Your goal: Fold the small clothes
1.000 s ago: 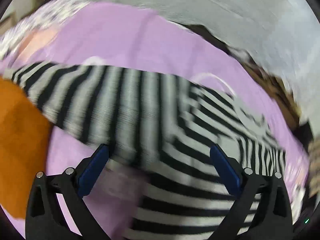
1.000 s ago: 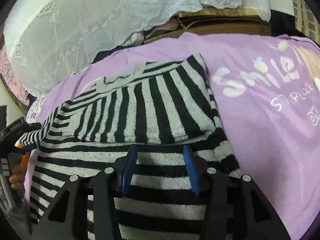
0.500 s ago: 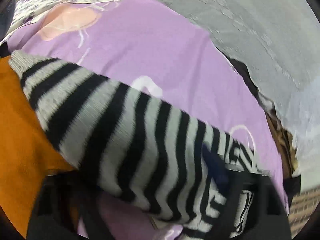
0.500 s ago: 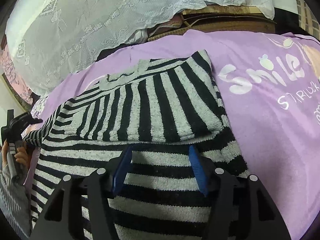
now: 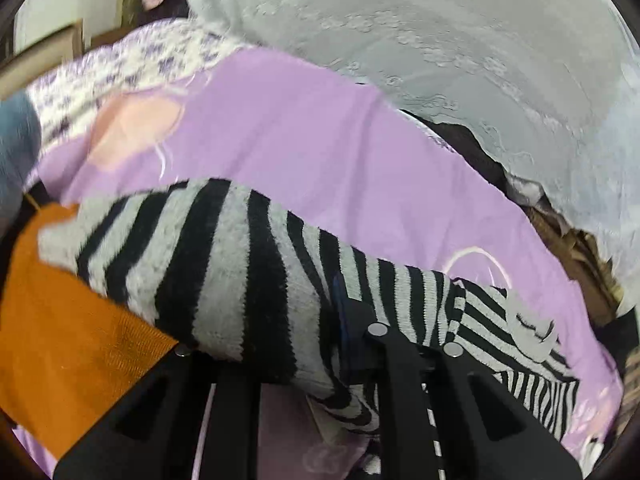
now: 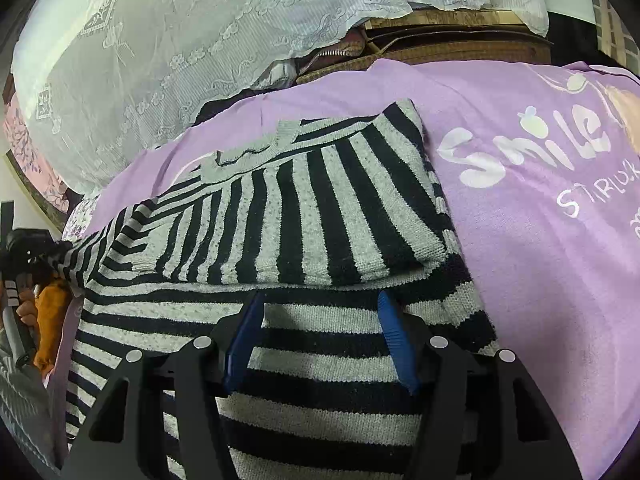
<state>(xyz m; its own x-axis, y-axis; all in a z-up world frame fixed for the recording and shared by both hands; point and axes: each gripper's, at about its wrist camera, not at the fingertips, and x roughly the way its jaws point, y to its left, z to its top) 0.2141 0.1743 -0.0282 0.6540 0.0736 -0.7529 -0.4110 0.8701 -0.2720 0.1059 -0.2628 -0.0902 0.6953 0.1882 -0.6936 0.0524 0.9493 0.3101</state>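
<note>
A black-and-grey striped knit sweater (image 6: 304, 220) lies on a purple bedsheet (image 6: 540, 240), its right sleeve folded over the body. My left gripper (image 5: 280, 344) is shut on the sweater's left sleeve (image 5: 224, 264) and holds it lifted off the sheet; the sleeve covers the fingertips. The left gripper also shows at the left edge of the right wrist view (image 6: 28, 248), with the sleeve stretched toward it. My right gripper (image 6: 320, 320) is open, its blue pads resting low over the sweater's body near the hem.
An orange garment (image 5: 60, 340) lies at the left by the sleeve. A white lace cover (image 6: 160, 60) drapes behind the bed, with brown woven items (image 6: 440, 48) beyond. The sheet has white "Smile" lettering (image 6: 528, 148) on the right.
My left gripper closed on the left sleeve and lifted it. The right gripper moved slightly back toward the hem and stayed open.
</note>
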